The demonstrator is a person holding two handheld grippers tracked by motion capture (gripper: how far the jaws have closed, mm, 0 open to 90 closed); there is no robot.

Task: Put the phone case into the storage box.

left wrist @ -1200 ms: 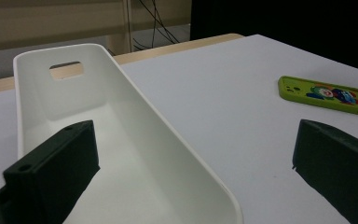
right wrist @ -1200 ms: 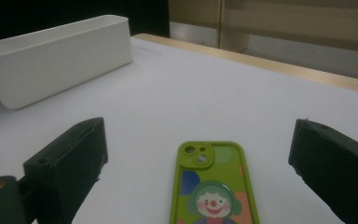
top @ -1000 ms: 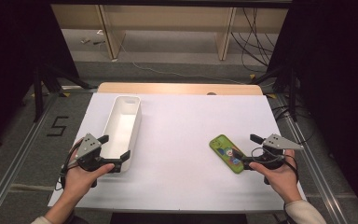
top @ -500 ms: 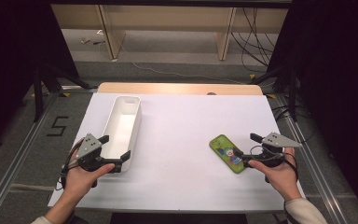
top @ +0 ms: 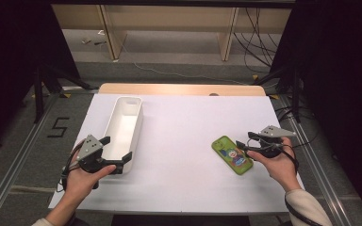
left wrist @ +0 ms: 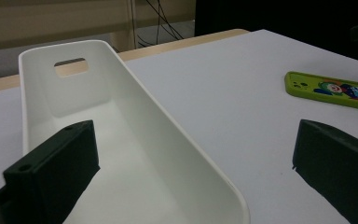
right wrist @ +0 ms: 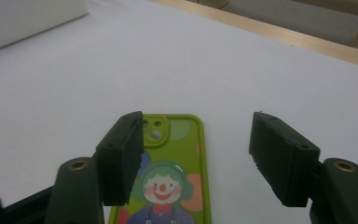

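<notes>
A green phone case (top: 232, 154) with a cartoon clown lies flat on the white table (top: 184, 117), right of centre. My right gripper (top: 243, 147) is at its right end. In the right gripper view the case (right wrist: 177, 158) lies under and between the jaws of my right gripper (right wrist: 198, 135). The jaws have just been closing; a gap remains and the pads do not press on the case. A long white bin (top: 128, 97) stands empty at the left. My left gripper (top: 118, 148) is open astride the near end of the bin's right wall (left wrist: 168, 135).
A wooden strip (top: 179, 89) runs along the table's far edge. Beyond it are shelf legs and cables on the floor. A "5" is marked on the floor (top: 59, 127) at the left. The phone case (left wrist: 333, 89) appears far right in the left gripper view.
My right gripper has slid left over the end of the phone case and its jaws have narrowed. The left hand and the bin have stayed put.
</notes>
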